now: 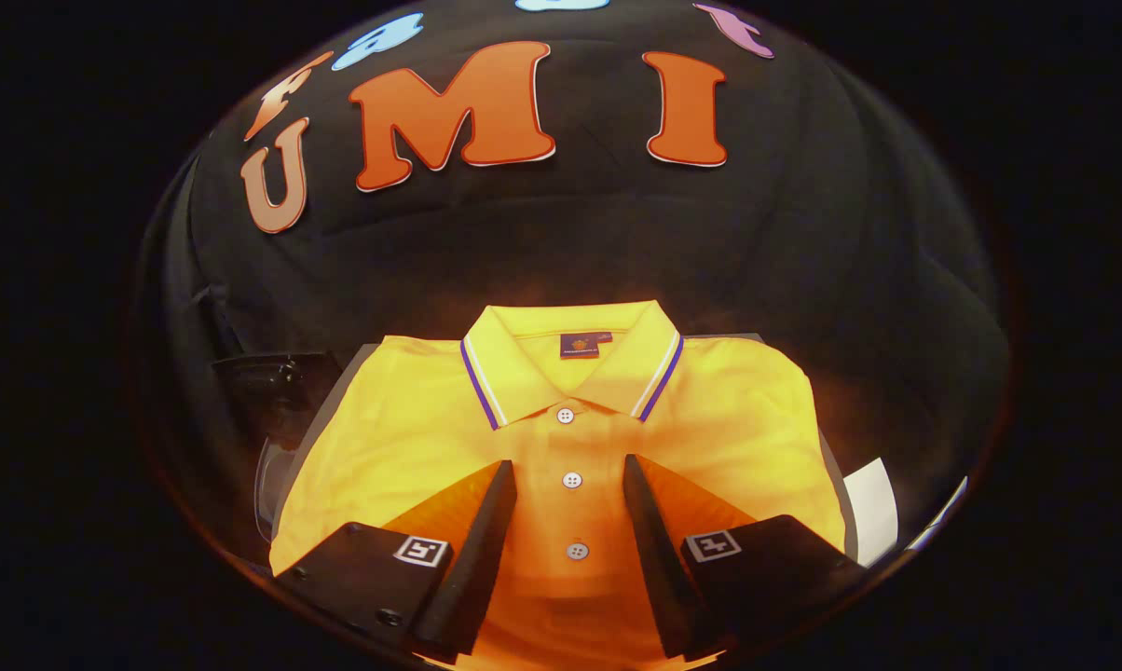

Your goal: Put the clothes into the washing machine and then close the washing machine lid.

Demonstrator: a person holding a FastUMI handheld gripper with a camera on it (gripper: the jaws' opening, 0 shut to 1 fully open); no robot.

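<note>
A folded yellow polo shirt (pixel 561 438) lies flat just below and ahead of me, collar away from me, with a striped collar edge and a row of white buttons. My gripper (pixel 568 466) hovers over the shirt's button placket with its fingers apart. The two fingertips stand either side of the middle button, and I cannot tell whether they touch the cloth. Nothing is held between them.
A dark object with a clear rounded part (pixel 272 410) sits left of the shirt. A white sheet or panel (pixel 873 508) shows to the shirt's right. The black cloth wall (pixel 803 242) rises close behind the shirt.
</note>
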